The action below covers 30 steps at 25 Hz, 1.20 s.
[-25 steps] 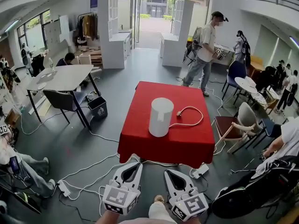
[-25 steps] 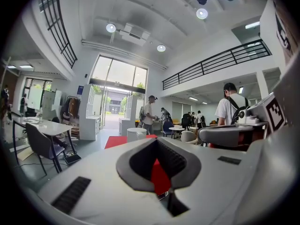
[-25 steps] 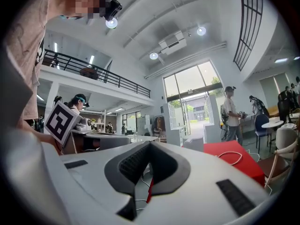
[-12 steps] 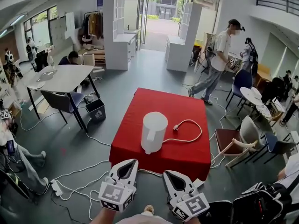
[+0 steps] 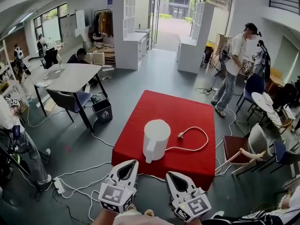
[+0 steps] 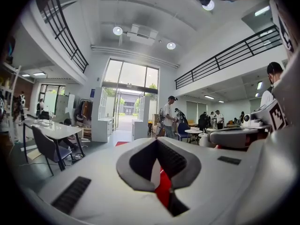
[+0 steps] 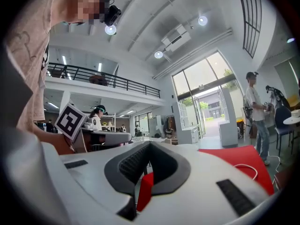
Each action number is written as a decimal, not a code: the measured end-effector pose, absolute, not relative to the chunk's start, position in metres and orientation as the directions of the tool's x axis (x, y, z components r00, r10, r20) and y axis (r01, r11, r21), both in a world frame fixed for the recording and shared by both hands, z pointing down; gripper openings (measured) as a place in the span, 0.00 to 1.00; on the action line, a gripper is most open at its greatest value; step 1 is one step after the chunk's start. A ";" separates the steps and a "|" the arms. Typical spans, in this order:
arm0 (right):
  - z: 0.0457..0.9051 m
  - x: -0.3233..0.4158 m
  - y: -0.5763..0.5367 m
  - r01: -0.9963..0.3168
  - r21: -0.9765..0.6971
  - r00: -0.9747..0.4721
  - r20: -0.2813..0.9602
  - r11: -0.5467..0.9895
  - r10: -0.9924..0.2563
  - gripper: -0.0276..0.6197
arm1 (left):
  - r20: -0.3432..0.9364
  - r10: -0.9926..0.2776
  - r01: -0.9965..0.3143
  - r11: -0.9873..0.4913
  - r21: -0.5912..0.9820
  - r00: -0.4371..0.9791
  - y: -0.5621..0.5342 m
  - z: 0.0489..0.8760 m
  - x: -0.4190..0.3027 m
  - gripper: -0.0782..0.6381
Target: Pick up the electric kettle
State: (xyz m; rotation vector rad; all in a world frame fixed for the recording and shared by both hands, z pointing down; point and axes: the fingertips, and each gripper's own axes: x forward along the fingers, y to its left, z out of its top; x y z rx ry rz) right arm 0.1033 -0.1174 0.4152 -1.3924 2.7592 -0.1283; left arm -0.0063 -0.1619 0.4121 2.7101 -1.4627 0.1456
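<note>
The white electric kettle [image 5: 155, 139] stands upright on the red worktop [image 5: 187, 108], close to its near edge and left of middle. Its handle faces that edge, and its cord [image 5: 199, 136] loops away to the right. The left gripper [image 5: 132, 163] and right gripper [image 5: 169, 174] hover just short of the near edge, each with jaws closed on nothing, apart from the kettle.

Left claw [image 6: 157, 140] fills the lower frame, its two dark-padded jaws closed tip to tip with nothing between them. A sliver of red table [image 6: 163, 193] shows through the hollow behind the tips. Beyond, a person [image 6: 168, 118] stands near tall glass doors [image 6: 123, 100].
</note>
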 end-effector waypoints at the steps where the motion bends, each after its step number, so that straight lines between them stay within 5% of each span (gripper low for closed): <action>1: 0.414 0.104 -0.122 -0.800 -0.098 -0.594 -0.008 0.592 -0.804 0.05 | 0.114 -0.830 -0.836 -0.549 0.004 0.546 -0.166 0.412 -0.006 0.10; 25: 0.406 0.118 -0.220 -0.857 -0.100 -0.492 -0.130 0.505 -0.861 0.05 | 0.121 -0.760 -0.767 -0.642 0.014 0.639 -0.266 0.422 0.006 0.10; 26: 0.407 0.117 -0.223 -0.858 -0.099 -0.491 -0.127 0.504 -0.862 0.13 | 0.121 -0.757 -0.764 -0.645 0.016 0.642 -0.268 0.422 0.006 0.10; 30: 0.409 0.118 -0.232 -0.856 -0.097 -0.497 -0.115 0.508 -0.860 0.14 | 0.123 -0.752 -0.759 -0.650 0.024 0.648 -0.275 0.423 0.008 0.10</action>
